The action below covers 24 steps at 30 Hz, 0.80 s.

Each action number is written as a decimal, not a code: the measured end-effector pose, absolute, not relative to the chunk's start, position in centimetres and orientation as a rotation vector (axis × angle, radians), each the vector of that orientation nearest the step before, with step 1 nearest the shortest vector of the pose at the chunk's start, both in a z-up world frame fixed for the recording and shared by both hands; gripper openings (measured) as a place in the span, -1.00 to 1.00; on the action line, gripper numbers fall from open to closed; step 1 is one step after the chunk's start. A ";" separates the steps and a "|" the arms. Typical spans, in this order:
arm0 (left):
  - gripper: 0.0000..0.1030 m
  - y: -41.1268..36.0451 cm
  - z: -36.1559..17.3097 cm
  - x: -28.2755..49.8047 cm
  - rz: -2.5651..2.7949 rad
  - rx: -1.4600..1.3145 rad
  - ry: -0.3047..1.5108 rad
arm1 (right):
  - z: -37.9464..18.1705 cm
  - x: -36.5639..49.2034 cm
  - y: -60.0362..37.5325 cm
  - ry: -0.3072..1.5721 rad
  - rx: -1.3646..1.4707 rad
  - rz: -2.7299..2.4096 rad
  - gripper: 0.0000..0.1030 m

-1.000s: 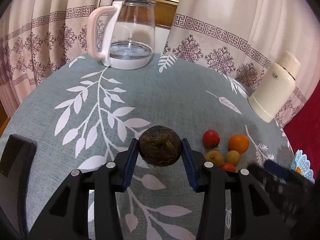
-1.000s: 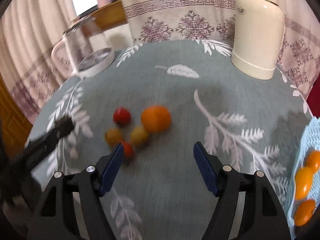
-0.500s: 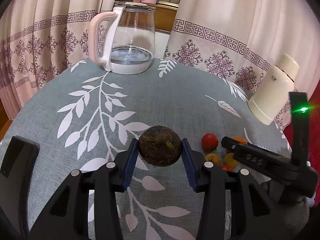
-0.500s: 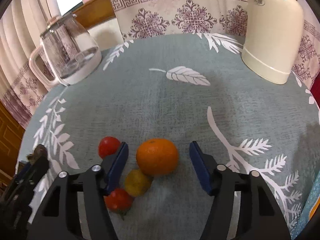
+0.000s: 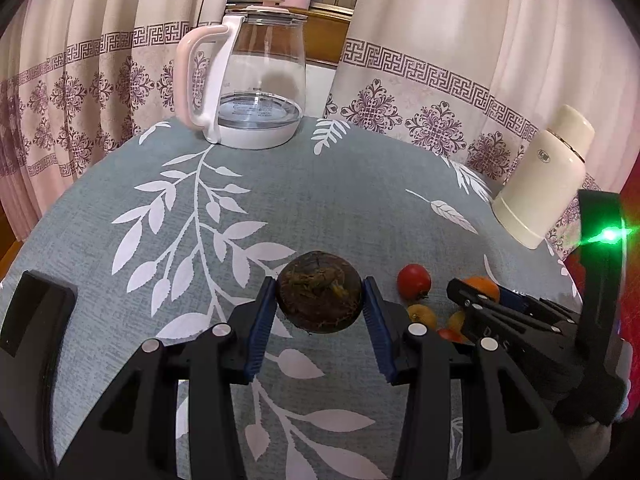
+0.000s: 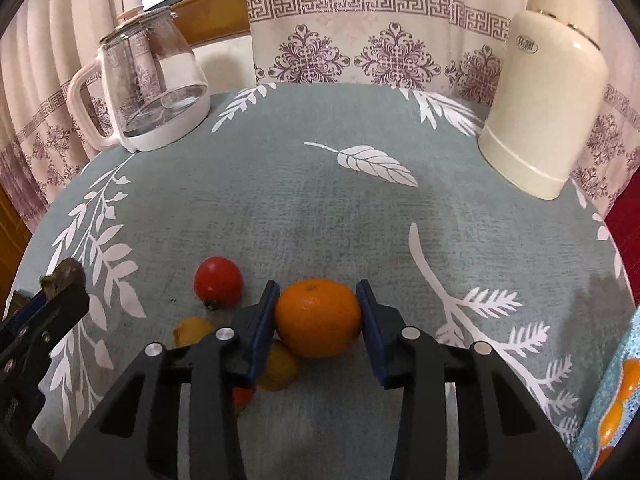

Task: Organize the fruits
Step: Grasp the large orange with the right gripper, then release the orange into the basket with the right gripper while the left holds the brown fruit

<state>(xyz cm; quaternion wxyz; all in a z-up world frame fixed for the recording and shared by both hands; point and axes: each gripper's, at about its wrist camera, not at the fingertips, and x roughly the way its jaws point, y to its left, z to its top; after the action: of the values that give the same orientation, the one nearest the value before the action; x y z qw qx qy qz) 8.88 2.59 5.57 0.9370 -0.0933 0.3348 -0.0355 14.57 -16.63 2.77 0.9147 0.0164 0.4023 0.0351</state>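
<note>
L gripper (image 5: 320, 312) was clamped on a dark brown, rough round fruit (image 5: 319, 292), both blue pads pressed to its sides, held above the grey leaf-print tablecloth (image 5: 340, 200). R gripper (image 6: 318, 320) had its fingers tight vs. the orange (image 6: 318, 317), one pad each side, fruit resting on the cloth. Just left of R's left finger: red tomato (image 6: 218, 281) & two small yellow fruits (image 6: 278, 368). Glass kettle (image 6: 148, 92) far ahead-left of fingers, cream flask (image 6: 544, 80) far ahead-right.
</note>
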 end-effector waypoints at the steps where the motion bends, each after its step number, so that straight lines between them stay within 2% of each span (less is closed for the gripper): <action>1: -0.13 2.6 5.6 8.9 -0.073 -0.191 0.682 | 3.0 14.3 -16.6 0.822 0.032 0.073 -0.22; 24: -0.13 1.6 6.3 7.6 -0.137 -0.197 0.637 | 7.9 5.0 -20.8 0.681 0.123 0.024 -0.22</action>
<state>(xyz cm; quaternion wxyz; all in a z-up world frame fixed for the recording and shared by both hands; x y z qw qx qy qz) 7.59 1.61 6.29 0.9426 -0.0964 0.3125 -0.0670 4.97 -20.85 7.91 0.9407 0.0605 0.3337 0.0118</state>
